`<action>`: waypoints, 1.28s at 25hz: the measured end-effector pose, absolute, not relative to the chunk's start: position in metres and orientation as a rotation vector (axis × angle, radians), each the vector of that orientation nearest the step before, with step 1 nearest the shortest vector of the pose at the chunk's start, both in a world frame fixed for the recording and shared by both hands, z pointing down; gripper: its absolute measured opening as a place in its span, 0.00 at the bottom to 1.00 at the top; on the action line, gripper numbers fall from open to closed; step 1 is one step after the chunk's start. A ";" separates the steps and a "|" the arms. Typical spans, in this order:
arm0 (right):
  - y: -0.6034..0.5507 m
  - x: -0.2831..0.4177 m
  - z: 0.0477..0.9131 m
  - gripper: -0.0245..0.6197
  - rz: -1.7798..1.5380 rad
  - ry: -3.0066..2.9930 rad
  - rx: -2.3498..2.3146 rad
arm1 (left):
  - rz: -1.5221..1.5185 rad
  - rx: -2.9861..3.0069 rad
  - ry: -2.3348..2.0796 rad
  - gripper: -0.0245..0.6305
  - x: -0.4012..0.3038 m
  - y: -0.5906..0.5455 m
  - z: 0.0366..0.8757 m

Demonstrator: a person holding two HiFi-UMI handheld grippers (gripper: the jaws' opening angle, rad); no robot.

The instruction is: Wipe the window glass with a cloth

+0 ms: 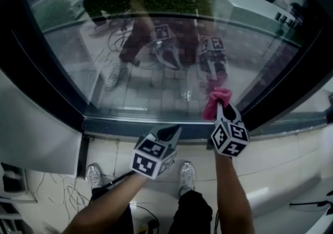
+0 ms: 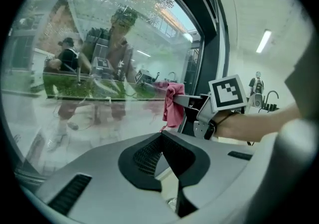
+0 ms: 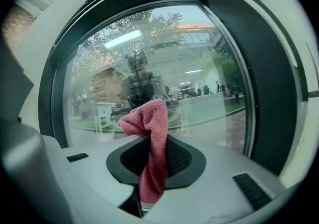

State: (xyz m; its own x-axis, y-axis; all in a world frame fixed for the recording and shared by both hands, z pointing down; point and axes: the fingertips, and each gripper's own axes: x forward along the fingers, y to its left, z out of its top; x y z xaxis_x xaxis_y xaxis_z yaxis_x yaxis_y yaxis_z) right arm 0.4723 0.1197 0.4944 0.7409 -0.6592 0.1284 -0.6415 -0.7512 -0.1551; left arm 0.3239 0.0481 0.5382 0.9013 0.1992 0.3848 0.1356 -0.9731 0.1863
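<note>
Window glass ahead; right gripper's own view shows tongs clamping cloth.

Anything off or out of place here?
Nothing stands out. The right hand-held gripper grips the cloth near the glass, which looks intact. The left hand-held gripper is shut and empty.

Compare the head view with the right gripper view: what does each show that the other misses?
Head view only: the left gripper and the person's shoes below the window. Right gripper view only: a close look at the right gripper, its jaws clamped on the pink cloth. Both: that cloth, bunched above the jaws, and the window glass.
</note>
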 end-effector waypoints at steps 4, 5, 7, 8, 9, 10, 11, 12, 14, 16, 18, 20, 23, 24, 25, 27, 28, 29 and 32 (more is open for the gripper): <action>0.172 0.509 0.495 0.12 -0.263 0.972 -2.889 | 0.615 2.917 0.331 0.05 0.350 0.084 0.537; 0.180 0.516 0.494 0.12 -0.261 0.964 -2.897 | 0.617 2.917 0.344 0.05 0.356 0.091 0.536; 0.194 0.528 0.493 0.12 -0.253 0.945 -2.906 | 0.621 2.919 0.371 0.05 0.367 0.104 0.535; 0.202 0.533 0.493 0.12 -0.249 0.931 -2.908 | 0.624 2.922 0.385 0.05 0.372 0.111 0.535; 0.211 0.538 0.493 0.12 -0.248 0.914 -2.906 | 0.627 2.926 0.397 0.05 0.376 0.118 0.535; 0.222 0.543 0.495 0.12 -0.251 0.893 -2.899 | 0.632 2.930 0.405 0.05 0.382 0.127 0.535; 0.235 0.548 0.497 0.12 -0.257 0.869 -2.888 | 0.641 2.931 0.410 0.05 0.387 0.136 0.536; 0.248 0.553 0.500 0.12 -0.266 0.842 -2.874 | 0.651 2.931 0.414 0.05 0.392 0.144 0.536; 0.260 0.558 0.503 0.12 -0.276 0.792 -2.849 | 0.660 2.932 0.427 0.05 0.400 0.149 0.536; 0.261 0.562 0.504 0.12 -0.269 0.745 -2.839 | 0.652 2.931 0.443 0.05 0.409 0.148 0.533; 0.268 0.568 0.506 0.12 -0.259 0.686 -2.828 | 0.636 2.927 0.461 0.05 0.417 0.153 0.533; 0.275 0.571 0.509 0.12 -0.261 0.647 -2.818 | 0.628 2.920 0.474 0.05 0.420 0.159 0.534; 0.274 0.568 0.510 0.12 -0.266 0.639 -2.819 | 0.635 2.904 0.479 0.05 0.420 0.163 0.536; 0.274 0.568 0.509 0.12 -0.268 0.632 -2.811 | 0.637 2.902 0.477 0.05 0.419 0.164 0.535; 0.274 0.568 0.509 0.12 -0.271 0.623 -2.799 | 0.637 2.903 0.473 0.05 0.420 0.164 0.534; 0.276 0.569 0.508 0.12 -0.275 0.608 -2.778 | 0.637 2.907 0.459 0.05 0.421 0.162 0.533; 0.277 0.569 0.509 0.12 -0.276 0.606 -2.773 | 0.638 2.909 0.448 0.05 0.422 0.160 0.532; 0.277 0.569 0.509 0.12 -0.277 0.605 -2.771 | 0.641 2.911 0.435 0.05 0.421 0.157 0.533; 0.281 0.564 0.509 0.12 -0.276 0.599 -2.766 | 0.651 2.914 0.397 0.05 0.417 0.147 0.534</action>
State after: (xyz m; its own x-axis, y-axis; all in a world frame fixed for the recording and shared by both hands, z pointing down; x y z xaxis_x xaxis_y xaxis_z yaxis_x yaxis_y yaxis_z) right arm 0.5637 0.2810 0.5091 0.8948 -0.4293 0.1225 -0.3722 -0.8690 -0.3261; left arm 0.4165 0.1472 0.5337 0.8723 0.2820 0.3995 0.2262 -0.9570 0.1817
